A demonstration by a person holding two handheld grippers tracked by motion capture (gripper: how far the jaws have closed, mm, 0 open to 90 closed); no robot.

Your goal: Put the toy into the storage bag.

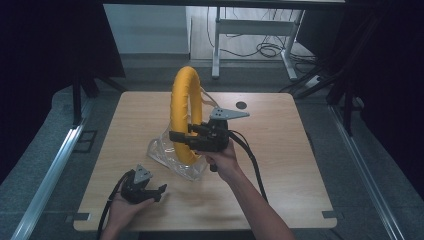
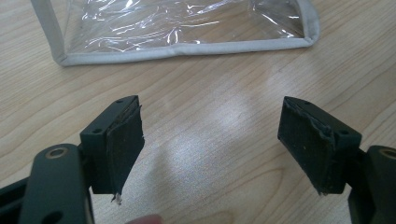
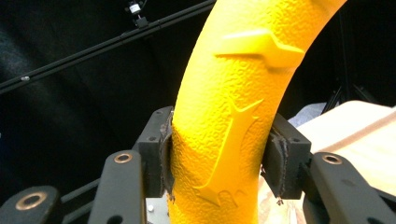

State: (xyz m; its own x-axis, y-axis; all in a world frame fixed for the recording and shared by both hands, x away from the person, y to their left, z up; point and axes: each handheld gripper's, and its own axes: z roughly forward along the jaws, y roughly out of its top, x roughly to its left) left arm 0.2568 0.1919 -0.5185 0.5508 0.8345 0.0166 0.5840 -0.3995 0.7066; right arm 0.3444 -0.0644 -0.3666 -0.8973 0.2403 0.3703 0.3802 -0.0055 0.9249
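A yellow textured ring stands upright, its lower part inside a clear plastic bag on the wooden table. My right gripper is shut on the ring's lower right side; in the right gripper view both pads press the yellow ring from either side. My left gripper rests near the table's front left edge, held by a hand, jaws wide open with nothing between them. In the left gripper view the open left gripper faces the bag's grey-trimmed edge.
A small dark round mark lies on the table at the far right. Behind the table stand a white desk frame and cables on the floor. Metal rails run along both sides of the table.
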